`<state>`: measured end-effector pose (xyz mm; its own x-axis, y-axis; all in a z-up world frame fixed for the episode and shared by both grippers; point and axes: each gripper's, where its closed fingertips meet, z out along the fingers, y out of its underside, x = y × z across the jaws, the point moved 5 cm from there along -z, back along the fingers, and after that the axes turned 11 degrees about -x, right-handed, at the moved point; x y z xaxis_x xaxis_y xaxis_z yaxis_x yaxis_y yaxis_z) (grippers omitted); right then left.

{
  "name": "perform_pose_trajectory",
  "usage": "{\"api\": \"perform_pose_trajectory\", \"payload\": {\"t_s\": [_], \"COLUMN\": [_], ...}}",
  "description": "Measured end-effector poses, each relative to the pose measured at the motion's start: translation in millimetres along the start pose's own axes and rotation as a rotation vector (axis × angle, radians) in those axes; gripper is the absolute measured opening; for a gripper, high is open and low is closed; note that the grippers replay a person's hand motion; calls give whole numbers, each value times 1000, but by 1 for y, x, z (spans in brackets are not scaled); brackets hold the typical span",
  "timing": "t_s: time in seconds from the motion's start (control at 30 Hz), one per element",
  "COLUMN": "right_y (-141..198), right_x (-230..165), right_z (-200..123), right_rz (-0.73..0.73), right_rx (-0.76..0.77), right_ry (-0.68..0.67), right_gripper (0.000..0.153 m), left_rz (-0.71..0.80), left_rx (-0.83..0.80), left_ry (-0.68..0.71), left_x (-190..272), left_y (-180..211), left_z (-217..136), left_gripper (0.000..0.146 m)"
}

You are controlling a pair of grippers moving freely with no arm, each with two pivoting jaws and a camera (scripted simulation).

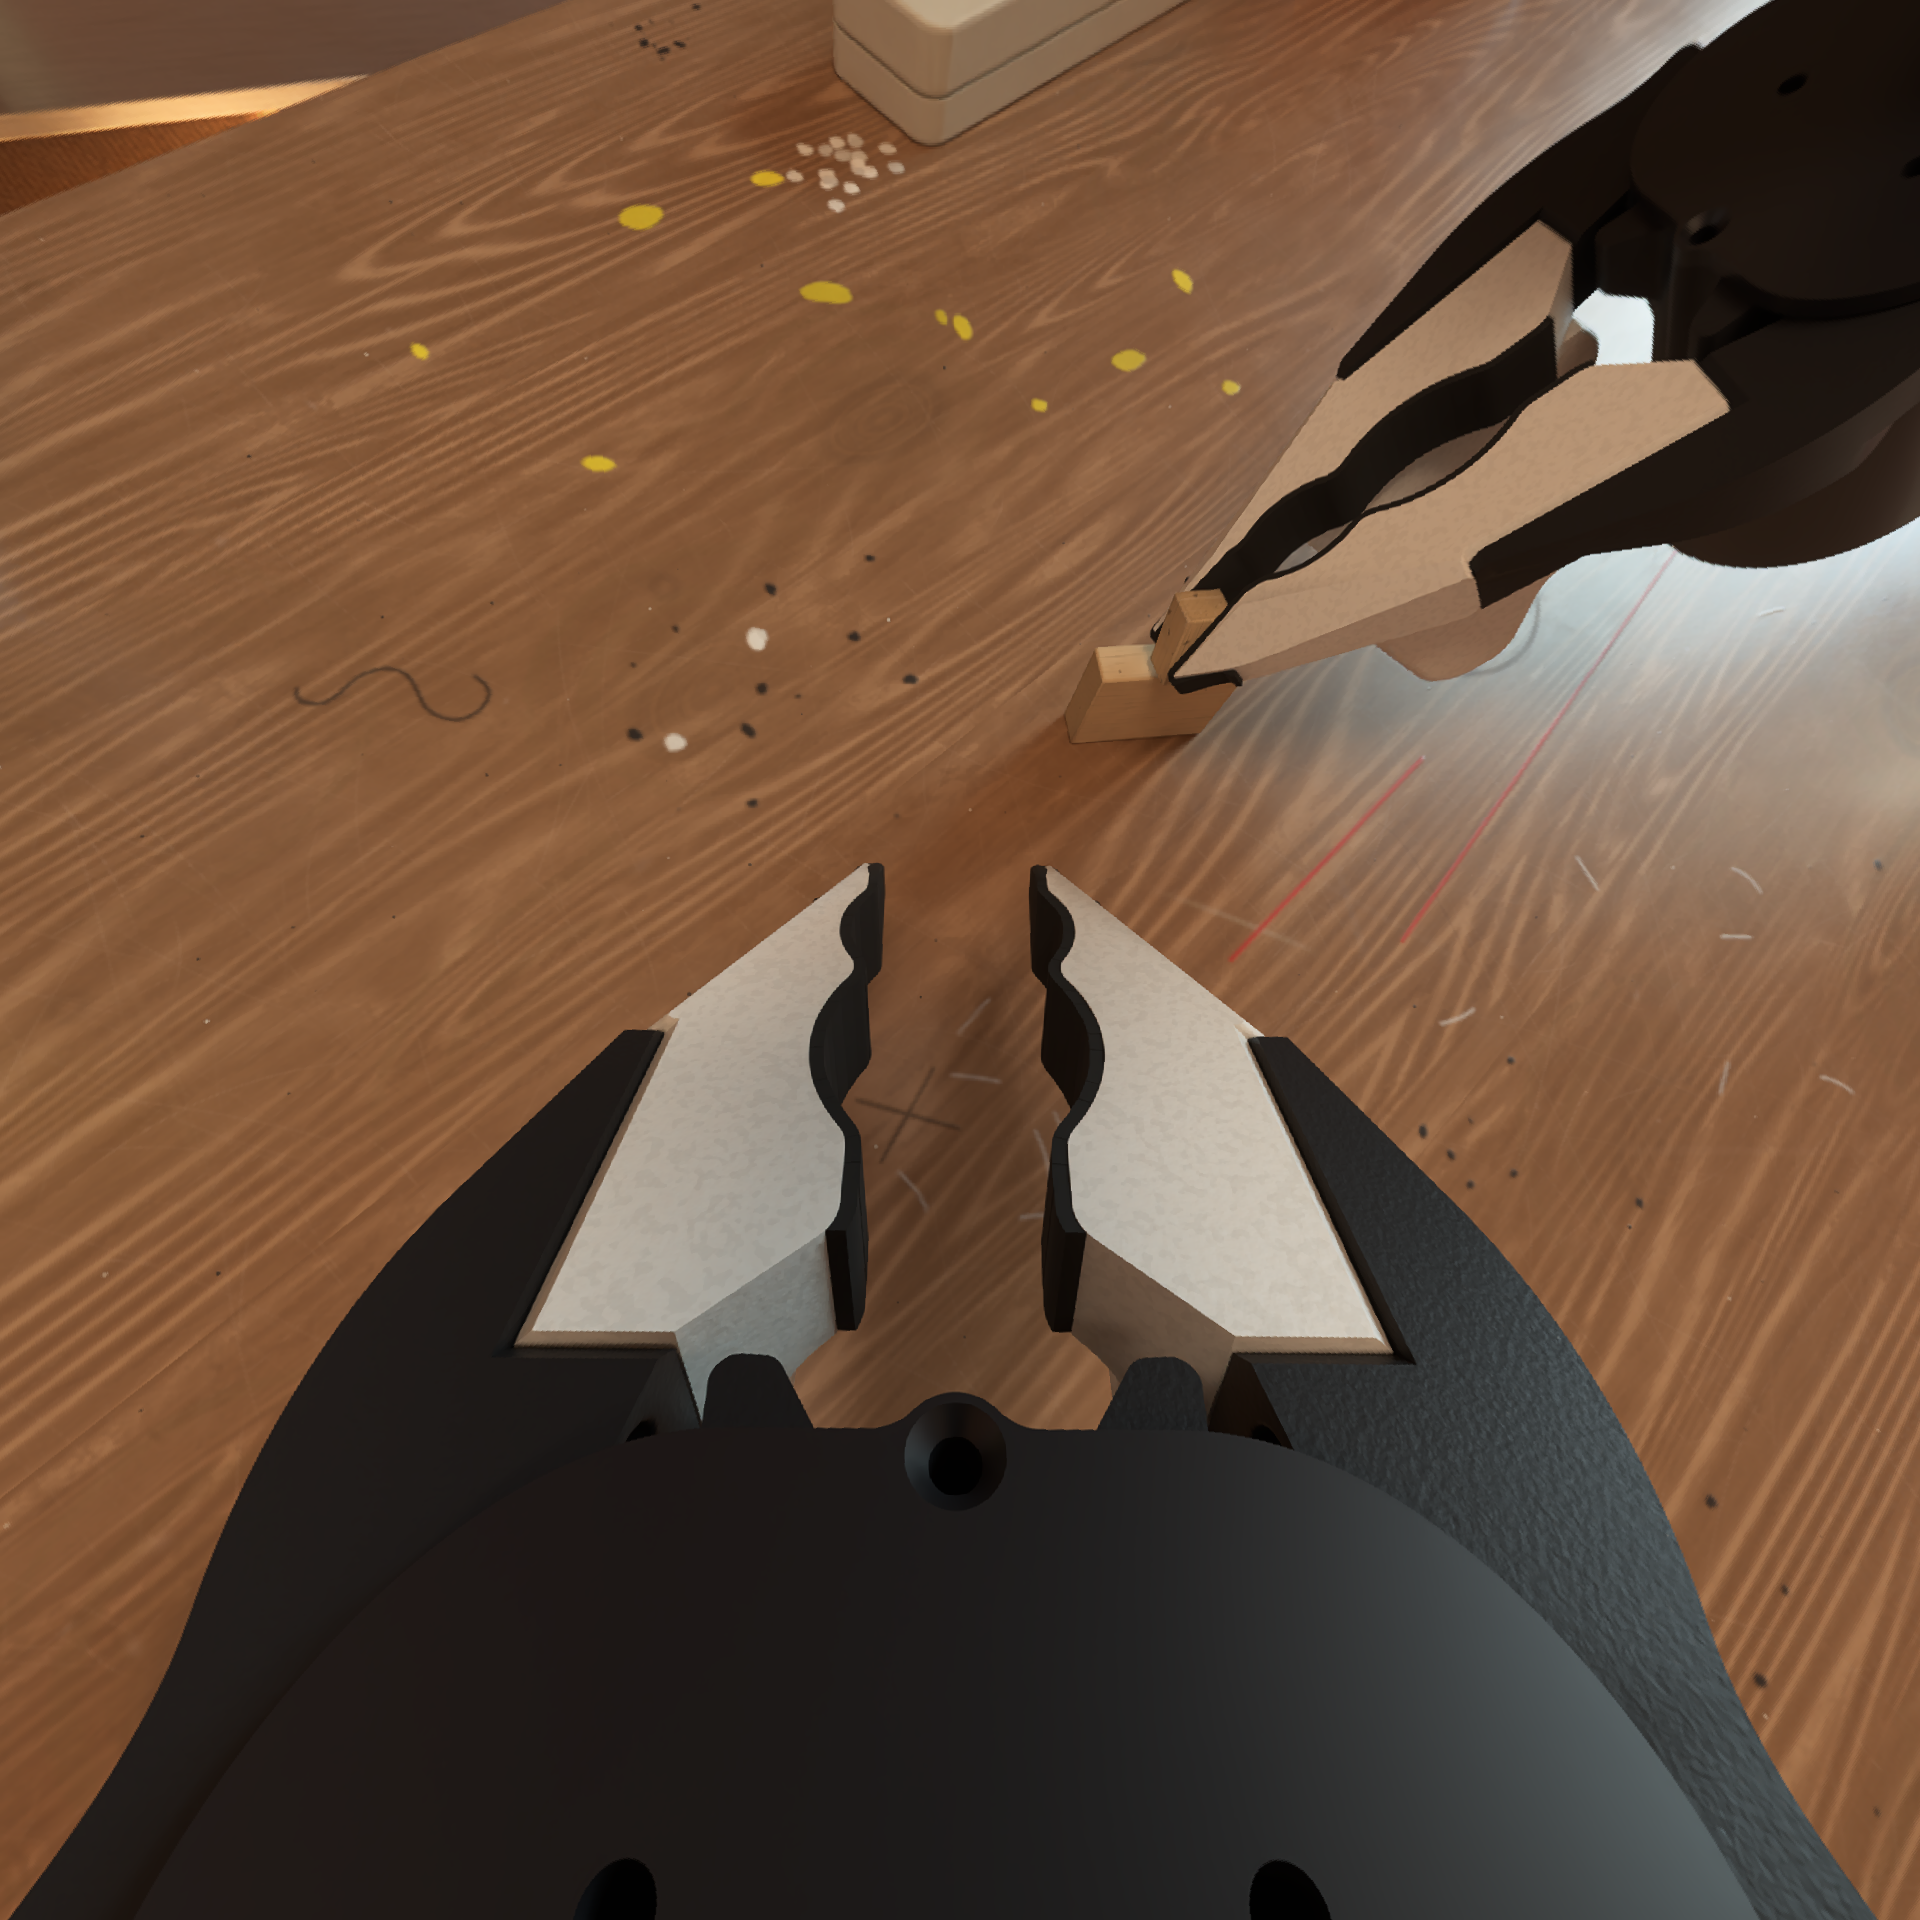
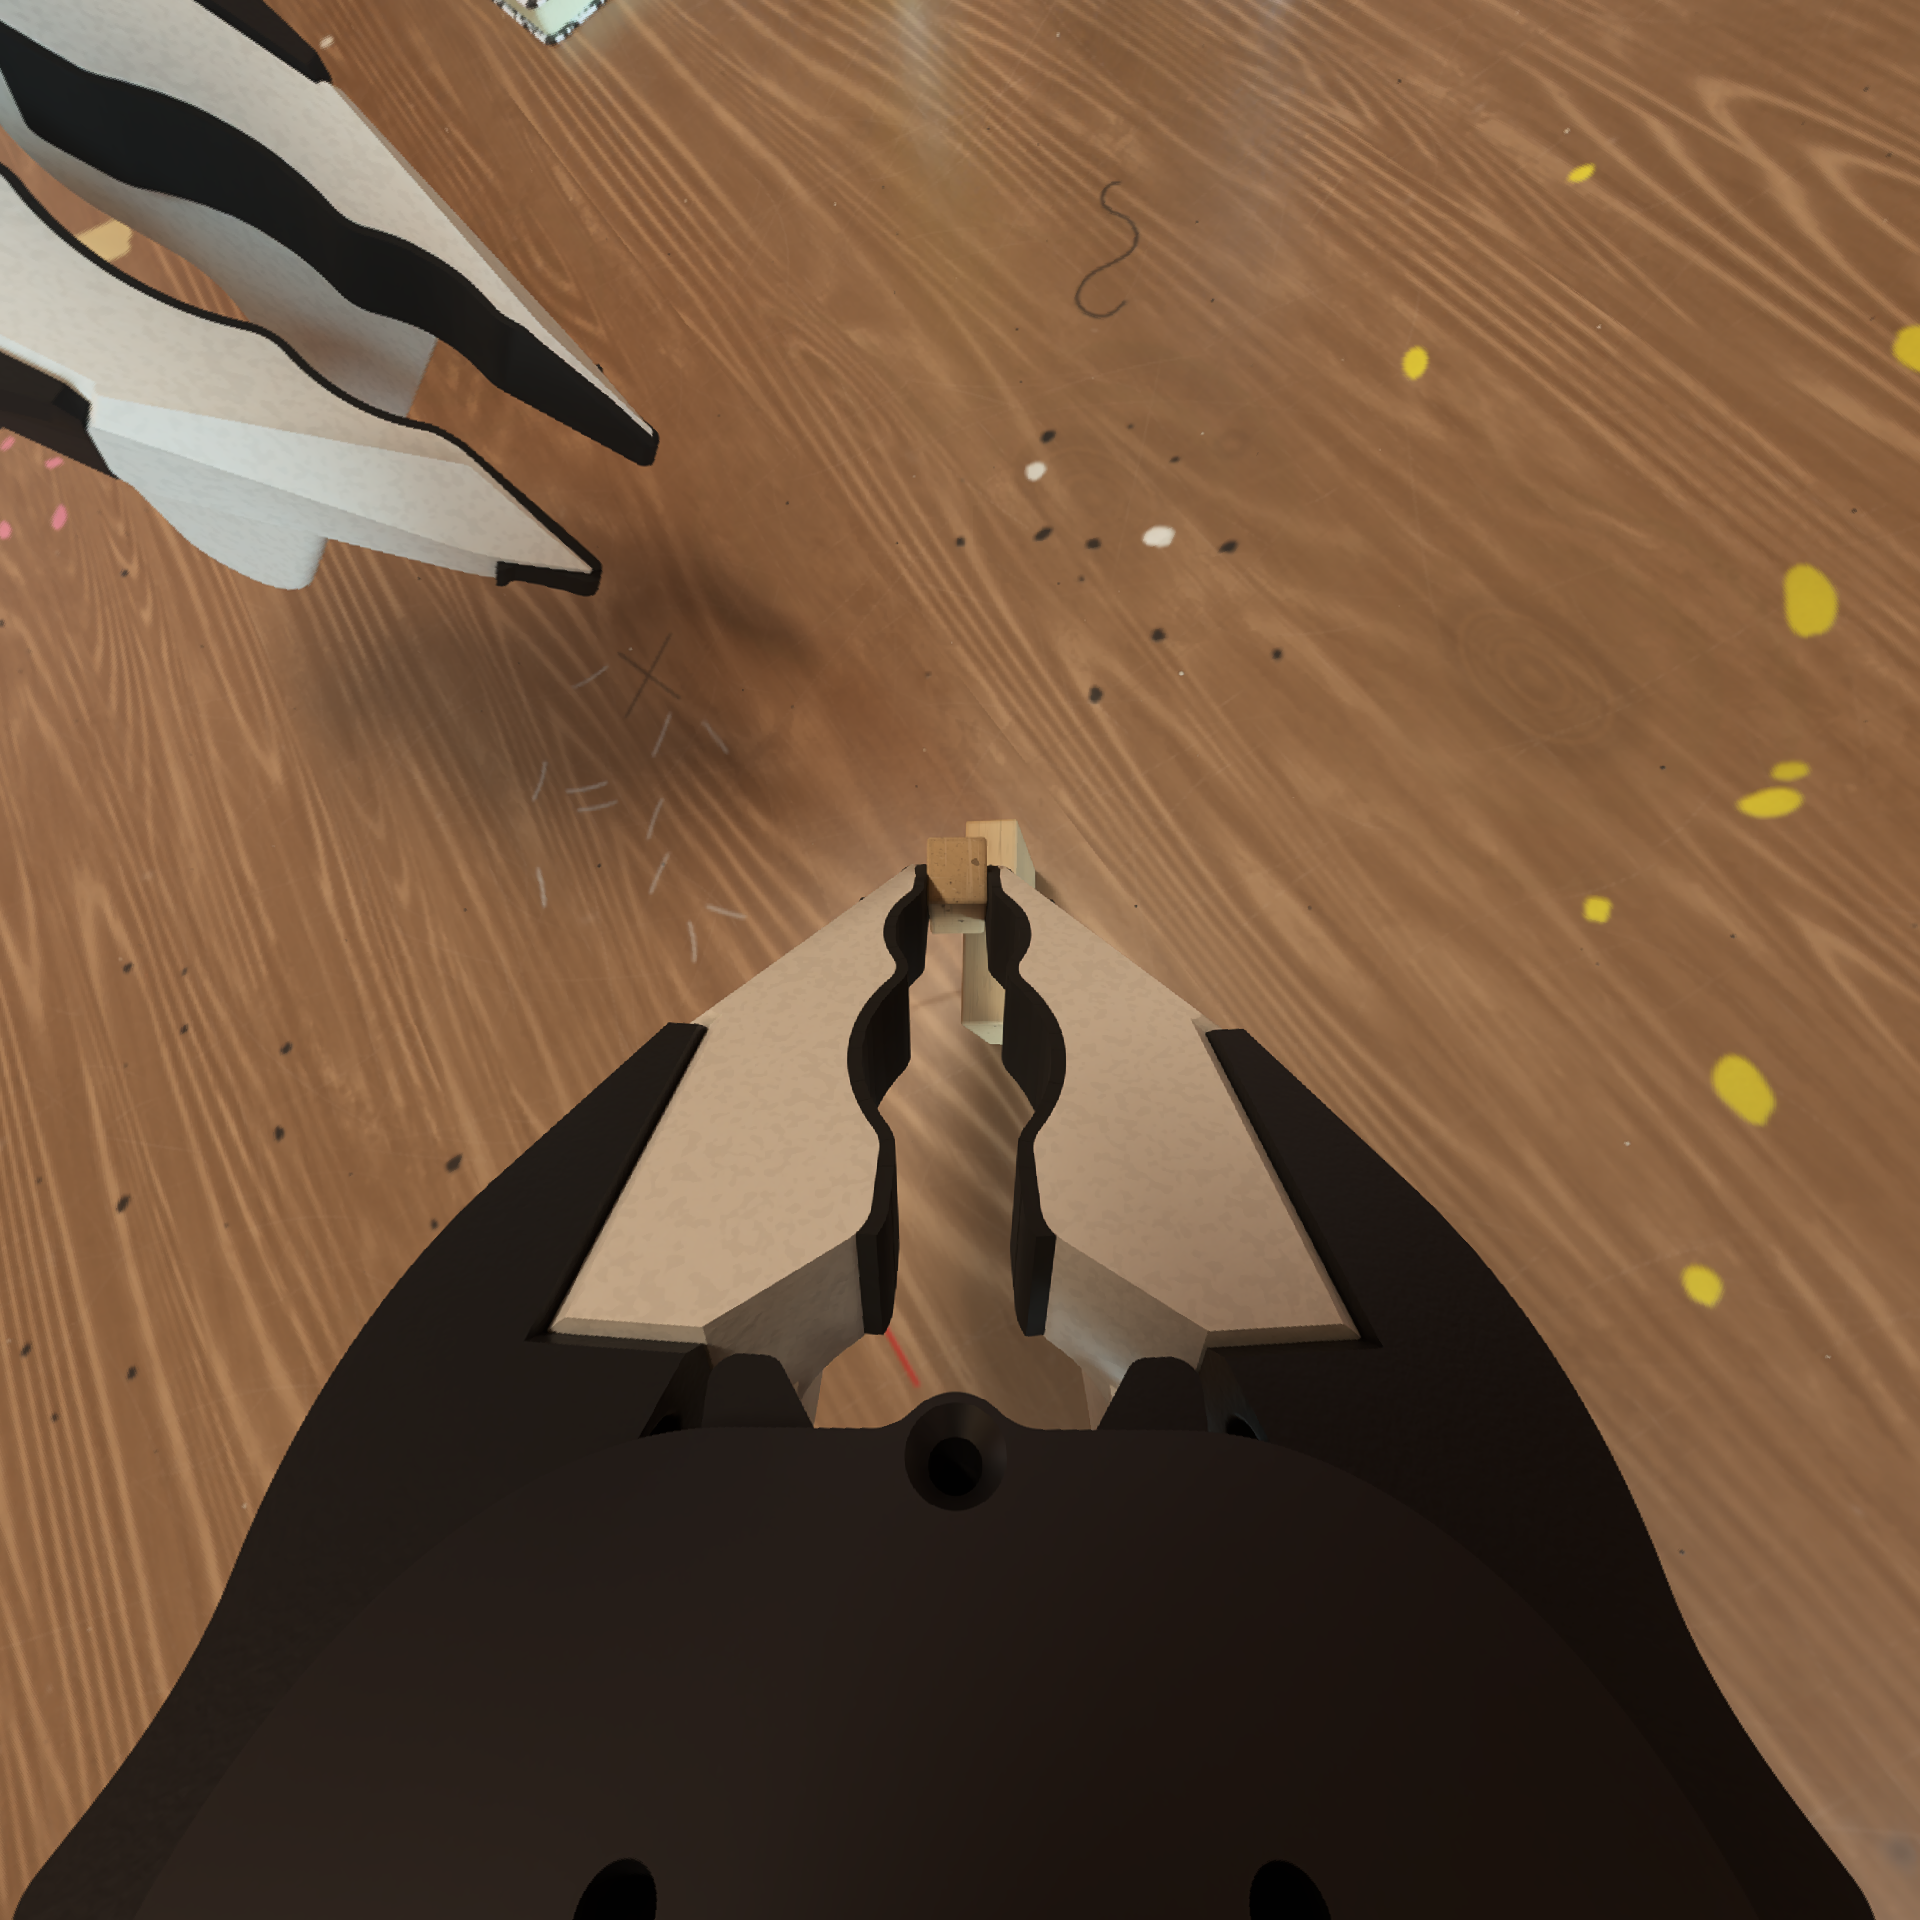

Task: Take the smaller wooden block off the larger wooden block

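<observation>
On the left wrist view, your left tool (image 1: 956, 883) hovers low over the brown worktop (image 1: 416, 935), fingers parted a moderate way with nothing between them; up and to the right, well apart, your right tool (image 1: 1195, 644) slants down from the upper right, its tips closed on the smaller wooden block (image 1: 1193, 615), which sits at the right end of the larger wooden block (image 1: 1127, 701); whether the two blocks touch, you cannot tell; a beige box (image 1: 977, 62) lies at the far edge. Over on the right wrist view, your right tool (image 2: 956, 883) points forward and down, jaws narrow, pinching the smaller wooden block (image 2: 956, 871) at the very tips; the larger wooden block (image 2: 1003, 844) shows pale just behind and beneath it; your left tool (image 2: 623, 509) hangs at upper left, parted and holding nothing.
</observation>
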<state>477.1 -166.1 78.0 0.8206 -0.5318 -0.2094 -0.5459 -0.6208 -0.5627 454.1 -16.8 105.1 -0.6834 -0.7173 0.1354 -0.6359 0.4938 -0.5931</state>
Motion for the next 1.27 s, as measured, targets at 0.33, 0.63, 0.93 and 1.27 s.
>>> {"api": "perform_pose_trajectory", "payload": {"t_s": [0.33, 0.63, 0.93, 1.27], "right_y": [-5, -9, -12, -19], "right_x": [-4, 1, 3, -7], "right_z": [-2, -9, -6, -2], "right_rz": [-81, -151, -266, -391], "right_rx": [-16, -35, -94, -127], "right_ry": [32, 3, -60, -122], "right_gripper": [10, 10, 10, 10], "left_rz": [-28, -84, -74, -131], "left_rx": [-6, 41, 34, 126], "left_ry": [-47, 42, 135, 262], "left_x": [1, 21, 33, 33], "left_y": [6, 16, 23, 33], "left_z": [1, -9, -20, -29], "left_gripper": [22, 36, 37, 48]}}
